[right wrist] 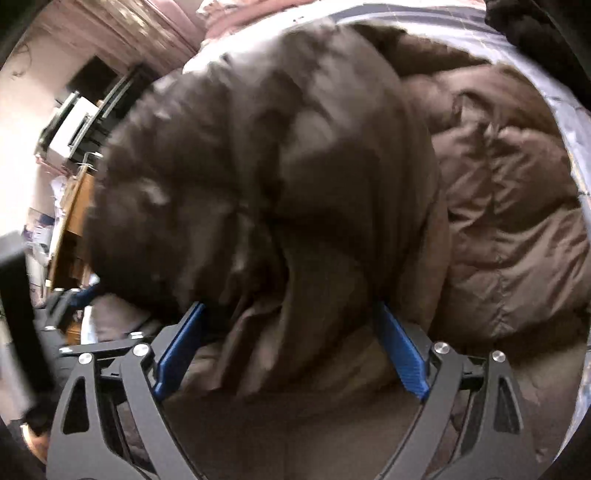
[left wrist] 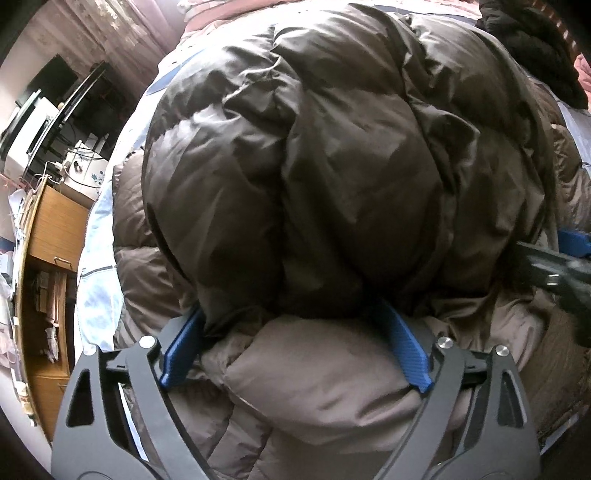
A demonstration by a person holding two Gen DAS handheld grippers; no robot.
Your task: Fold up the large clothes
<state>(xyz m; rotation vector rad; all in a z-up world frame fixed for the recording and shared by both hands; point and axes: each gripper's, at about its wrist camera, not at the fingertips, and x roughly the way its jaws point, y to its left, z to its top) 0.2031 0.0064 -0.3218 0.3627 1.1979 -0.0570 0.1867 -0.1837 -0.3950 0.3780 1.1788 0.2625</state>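
A big brown puffer jacket (left wrist: pixel 332 166) lies on the bed, its darker half folded over the lighter half (left wrist: pixel 314 387). My left gripper (left wrist: pixel 291 310) points steeply down at the fold's near edge. Its blue pads (left wrist: pixel 183 350) stand wide apart with padded cloth bulging between them, not pinched. The right wrist view is blurred. There the same jacket (right wrist: pixel 277 166) fills the frame, and my right gripper (right wrist: pixel 290 306) is open over the near edge, its pads (right wrist: pixel 402 354) clear of the cloth. Each gripper shows at the edge of the other's view, the right gripper (left wrist: pixel 569 258) and the left gripper (right wrist: pixel 70 299).
The light blue bed sheet (left wrist: pixel 96 266) shows around the jacket. A wooden cabinet (left wrist: pixel 48 258) with clutter and a desk with a screen (left wrist: pixel 55 85) stand left of the bed. A black garment (left wrist: pixel 532 48) lies at the far right and a pink blanket (left wrist: pixel 229 11) at the far end.
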